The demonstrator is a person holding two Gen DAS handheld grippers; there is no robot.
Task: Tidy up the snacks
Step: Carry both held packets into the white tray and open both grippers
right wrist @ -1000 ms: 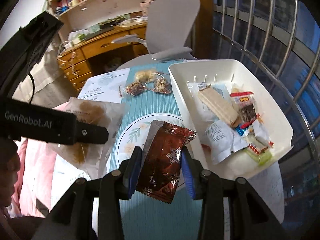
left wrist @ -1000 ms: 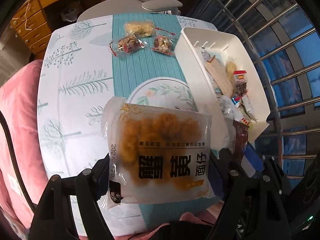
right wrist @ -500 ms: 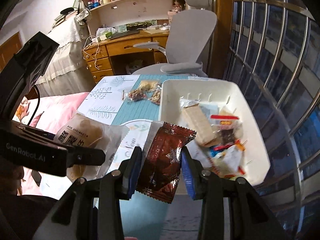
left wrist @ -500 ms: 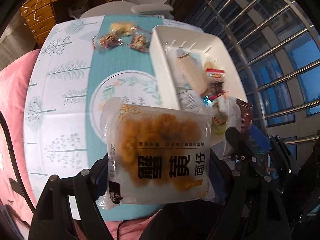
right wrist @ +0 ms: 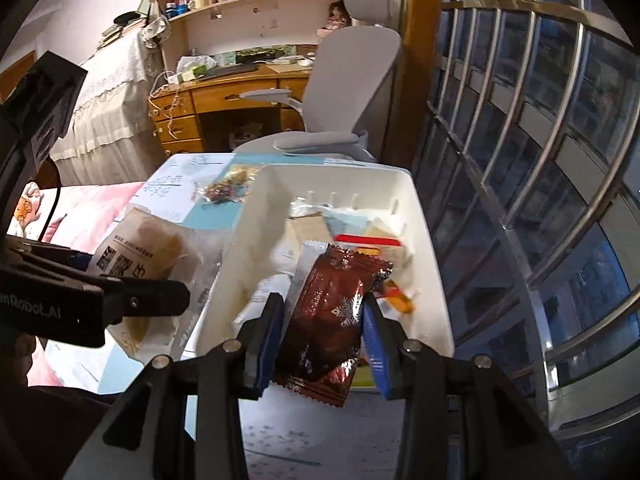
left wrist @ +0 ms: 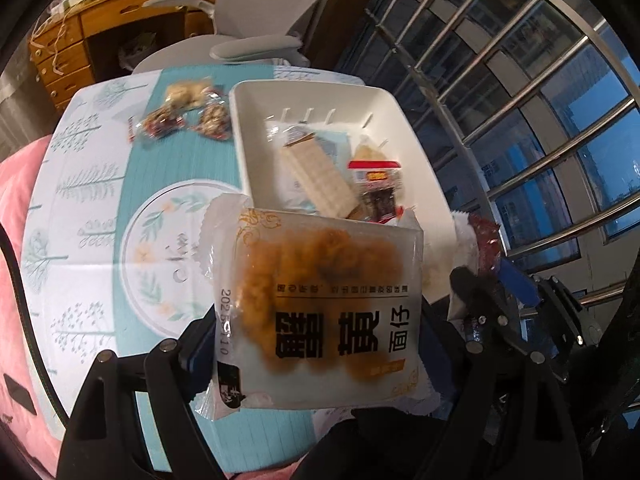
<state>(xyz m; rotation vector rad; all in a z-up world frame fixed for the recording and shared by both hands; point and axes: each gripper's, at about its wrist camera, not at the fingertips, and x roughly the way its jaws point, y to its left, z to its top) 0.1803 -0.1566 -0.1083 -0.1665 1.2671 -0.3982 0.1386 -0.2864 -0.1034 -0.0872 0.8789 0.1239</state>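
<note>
My left gripper (left wrist: 316, 344) is shut on a clear bag of orange fried snacks (left wrist: 320, 304), held above the table just left of the white bin (left wrist: 240, 148). My right gripper (right wrist: 324, 320) is shut on a dark red foil packet (right wrist: 332, 312), held over the near end of the white bin (right wrist: 248, 240). The bin holds several snacks, among them a wafer pack (left wrist: 320, 180) and a red-labelled packet (left wrist: 376, 176). The bag of fried snacks also shows in the right wrist view (right wrist: 148, 248). The red packet's tip shows in the left wrist view (left wrist: 486, 244).
Three small wrapped snacks (left wrist: 188, 116) lie at the far end of the teal table runner (left wrist: 176, 176). A grey office chair (right wrist: 340, 92) and a wooden desk (right wrist: 208, 100) stand behind the table. Metal window bars (right wrist: 540, 160) run along the right. Pink bedding (left wrist: 16, 208) lies left.
Both grippers have moved right and forward with their packets. The red packet is now over the bin, and the bag of fried snacks is close to the bin's left wall.
</note>
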